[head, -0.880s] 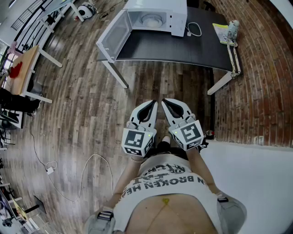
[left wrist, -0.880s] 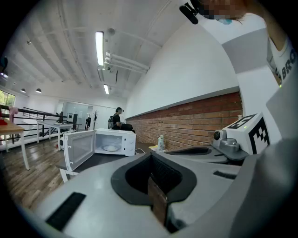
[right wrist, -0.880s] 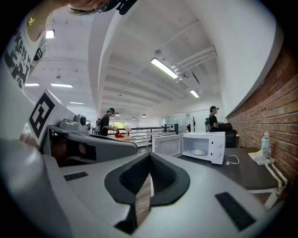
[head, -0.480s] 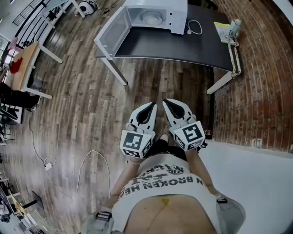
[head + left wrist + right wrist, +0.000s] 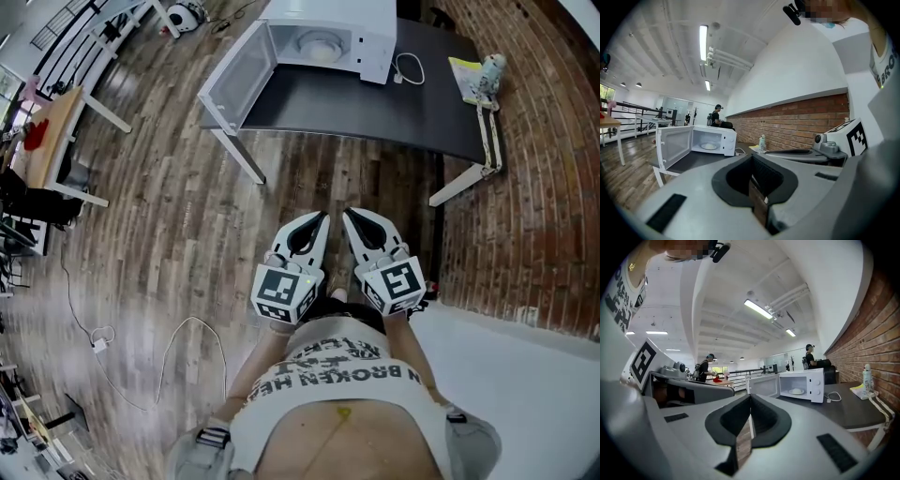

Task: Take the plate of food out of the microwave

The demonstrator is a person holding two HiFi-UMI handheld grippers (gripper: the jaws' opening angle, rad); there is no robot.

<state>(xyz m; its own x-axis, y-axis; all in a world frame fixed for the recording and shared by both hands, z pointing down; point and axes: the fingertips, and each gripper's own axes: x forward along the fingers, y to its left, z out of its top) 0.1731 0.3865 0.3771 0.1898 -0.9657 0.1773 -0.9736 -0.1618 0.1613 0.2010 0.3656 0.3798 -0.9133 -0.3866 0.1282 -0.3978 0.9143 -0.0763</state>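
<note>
A white microwave [image 5: 330,36] stands on a dark table [image 5: 375,98] some way ahead, its door [image 5: 236,80] swung open to the left. Inside it sits a white plate of food [image 5: 318,44], also visible in the left gripper view [image 5: 709,146] and the right gripper view [image 5: 797,391]. My left gripper [image 5: 322,218] and right gripper [image 5: 347,215] are held side by side near my waist, over the wooden floor, well short of the table. Both are shut with nothing between the jaws.
A white cable [image 5: 409,67], a yellow paper [image 5: 466,75] and a small bottle [image 5: 487,69] lie on the table right of the microwave. A brick wall [image 5: 534,187] runs along the right. A wooden table [image 5: 49,141] stands far left. A cord [image 5: 178,347] trails on the floor.
The view has shifted a little, with the table and microwave now slightly lower and further right in the head view. Both grippers stay shut and side by side.
</note>
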